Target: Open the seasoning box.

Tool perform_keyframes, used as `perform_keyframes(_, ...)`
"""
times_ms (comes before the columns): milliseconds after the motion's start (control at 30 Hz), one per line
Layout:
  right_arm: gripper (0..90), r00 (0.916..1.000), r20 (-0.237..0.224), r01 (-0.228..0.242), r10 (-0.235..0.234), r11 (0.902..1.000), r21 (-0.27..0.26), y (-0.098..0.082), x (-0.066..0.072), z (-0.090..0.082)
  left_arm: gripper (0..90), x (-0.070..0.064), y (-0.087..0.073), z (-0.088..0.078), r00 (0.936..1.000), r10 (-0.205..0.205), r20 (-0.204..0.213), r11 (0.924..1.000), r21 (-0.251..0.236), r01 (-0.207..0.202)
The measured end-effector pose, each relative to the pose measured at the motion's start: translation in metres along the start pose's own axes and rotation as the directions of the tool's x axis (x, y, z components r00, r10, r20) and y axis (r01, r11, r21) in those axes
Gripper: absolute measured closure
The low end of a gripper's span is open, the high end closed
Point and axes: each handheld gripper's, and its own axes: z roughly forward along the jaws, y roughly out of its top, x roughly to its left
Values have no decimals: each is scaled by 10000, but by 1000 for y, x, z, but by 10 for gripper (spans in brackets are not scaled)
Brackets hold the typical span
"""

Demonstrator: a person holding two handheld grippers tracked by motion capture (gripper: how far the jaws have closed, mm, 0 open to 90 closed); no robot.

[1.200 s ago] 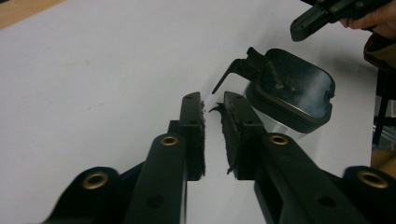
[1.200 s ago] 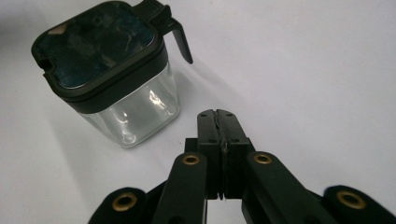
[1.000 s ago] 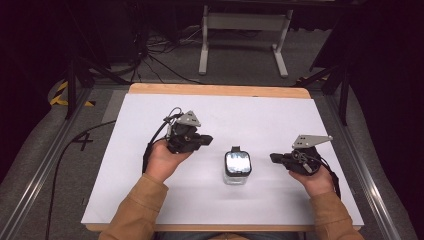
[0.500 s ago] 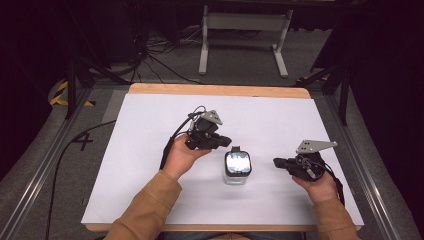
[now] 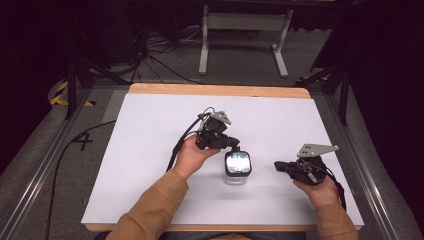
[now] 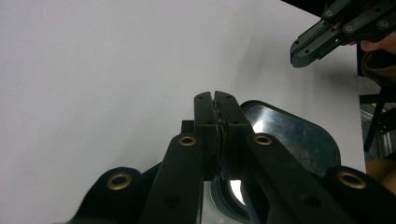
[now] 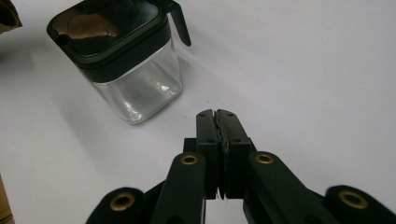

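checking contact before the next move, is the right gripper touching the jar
Apart. The right gripper view shows bare white table between the right gripper and the jar.

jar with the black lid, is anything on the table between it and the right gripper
Nothing visible. Bare white table lies between the right gripper and the jar. The left gripper sits at the jar's far side, out of that path.

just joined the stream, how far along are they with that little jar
Barely started, by the look of it. Done: nothing visible; the small clear glass jar with a black lid stands upright on the white table, lid on. In hand: the left gripper, shut and empty, sits just above the lid's edge. The right gripper, also shut, waits beside the jar, apart from it. Left: any grasp or opening of the jar.
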Motion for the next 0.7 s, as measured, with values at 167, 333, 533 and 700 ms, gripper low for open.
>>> perform_keyframes(167,872,10000,-52,51,-50,10000,55,1,1,3,881,1,0,2,9999,-104,-47,9999,-29,104)
perform_keyframes(333,874,9999,-138,34,-33,10000,75,1,3,4,887,0,0,3,9999,-171,-26,9998,-55,171)
perform_keyframes(533,880,9995,-210,216,-215,9997,58,4,8,7,897,0,0,3,9999,-113,-89,9999,-38,113)
perform_keyframes(700,884,9983,-423,413,-413,9991,-9,8,15,9,898,0,0,3,9997,-214,-65,9997,-67,214)
